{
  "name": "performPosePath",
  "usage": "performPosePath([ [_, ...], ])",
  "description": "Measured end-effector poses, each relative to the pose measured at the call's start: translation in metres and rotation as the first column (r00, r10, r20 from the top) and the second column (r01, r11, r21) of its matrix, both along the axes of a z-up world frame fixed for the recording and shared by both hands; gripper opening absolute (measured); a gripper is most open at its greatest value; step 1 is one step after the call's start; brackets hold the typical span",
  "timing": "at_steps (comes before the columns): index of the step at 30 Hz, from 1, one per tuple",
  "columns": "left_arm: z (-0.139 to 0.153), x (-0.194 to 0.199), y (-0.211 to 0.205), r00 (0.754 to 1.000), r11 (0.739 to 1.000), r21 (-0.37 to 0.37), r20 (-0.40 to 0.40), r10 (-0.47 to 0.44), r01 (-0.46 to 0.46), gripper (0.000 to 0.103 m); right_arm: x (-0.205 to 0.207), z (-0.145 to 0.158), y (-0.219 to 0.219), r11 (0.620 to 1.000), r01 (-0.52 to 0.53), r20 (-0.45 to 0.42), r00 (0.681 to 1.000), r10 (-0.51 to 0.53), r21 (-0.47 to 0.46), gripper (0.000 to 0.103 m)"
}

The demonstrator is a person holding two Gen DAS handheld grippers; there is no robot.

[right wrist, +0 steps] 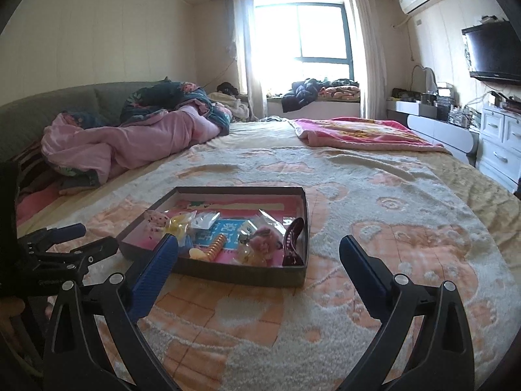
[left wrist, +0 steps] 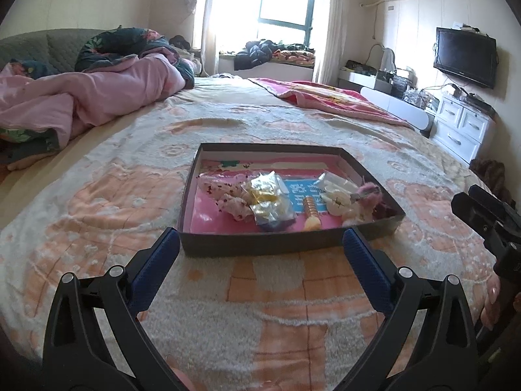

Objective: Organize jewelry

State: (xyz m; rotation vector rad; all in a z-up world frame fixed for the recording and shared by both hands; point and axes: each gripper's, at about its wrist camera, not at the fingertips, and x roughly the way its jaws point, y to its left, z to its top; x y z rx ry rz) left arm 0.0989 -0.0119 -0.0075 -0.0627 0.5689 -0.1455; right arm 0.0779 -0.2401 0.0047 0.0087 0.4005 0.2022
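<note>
A shallow dark cardboard box (left wrist: 260, 244) with a pink lining lies on the bed. It holds several small items: a pink speckled hair piece (left wrist: 224, 195), clear bags with yellow pieces (left wrist: 267, 195), a gold spiral hair tie (left wrist: 311, 210) and a pink fluffy piece (left wrist: 364, 197). A dark red hair clip (right wrist: 293, 241) lies along the box's right wall (right wrist: 228, 273). My left gripper (left wrist: 260, 233) stands open just short of the front wall, holding nothing. My right gripper (right wrist: 259, 239) is open and empty too, near the box's front right corner. Each gripper shows at the edge of the other's view (left wrist: 472, 200) (right wrist: 91, 238).
The bed wears a fluffy cream and orange blanket (left wrist: 260, 309). A pink quilt (left wrist: 97, 94) is heaped at the far left and a pink blanket (left wrist: 329, 97) lies at the far right. White drawers (left wrist: 462, 127) and a wall television (left wrist: 465, 57) stand beyond the bed's right side.
</note>
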Motion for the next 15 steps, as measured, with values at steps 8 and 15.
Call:
performPosePath([
  [8,-0.001,-0.014,-0.001,0.998,1.000,0.001,0.056,0.006,-0.006,0.092,-0.013,-0.018,0.001,0.998,0.045,0.019,0.999,-0.045,-0.035,0.096],
  [15,0.000,-0.017,0.000,0.996,1.000,-0.005,0.088,0.011,-0.011,0.092,-0.017,-0.018,0.000,0.998,0.050,0.083,0.995,-0.047,-0.030,0.096],
])
